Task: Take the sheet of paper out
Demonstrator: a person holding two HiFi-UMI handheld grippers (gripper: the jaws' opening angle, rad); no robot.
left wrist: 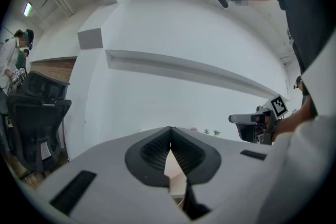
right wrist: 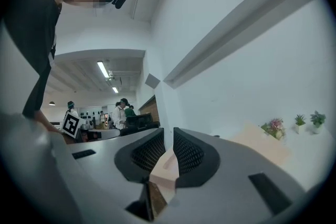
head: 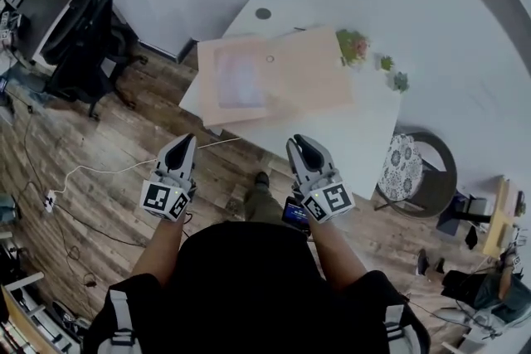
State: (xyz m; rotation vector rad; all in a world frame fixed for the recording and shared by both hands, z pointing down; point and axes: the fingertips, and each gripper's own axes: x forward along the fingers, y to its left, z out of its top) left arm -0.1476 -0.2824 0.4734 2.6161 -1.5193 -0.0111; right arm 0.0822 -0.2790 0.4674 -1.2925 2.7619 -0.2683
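A large peach folder [head: 307, 75] lies on the white table [head: 365, 137], and a pale pink sheet of paper [head: 239, 81] rests on its left half. Both grippers hang over the wooden floor, short of the table's near edge and touching nothing. My left gripper [head: 184, 143] has its jaw tips together, with nothing between them. On my right gripper [head: 300, 145] the jaws stand a narrow gap apart, also with nothing between them. In the right gripper view the folder [right wrist: 260, 145] shows ahead to the right. In the left gripper view a sliver of the folder [left wrist: 174, 169] shows below the jaws.
Three small potted plants [head: 353, 46] stand along the table's far right side. A round patterned stool [head: 408, 166] sits right of the table. A black office chair [head: 83, 46] is at the left, and a white cable [head: 91, 172] trails across the floor. People stand far off in the right gripper view.
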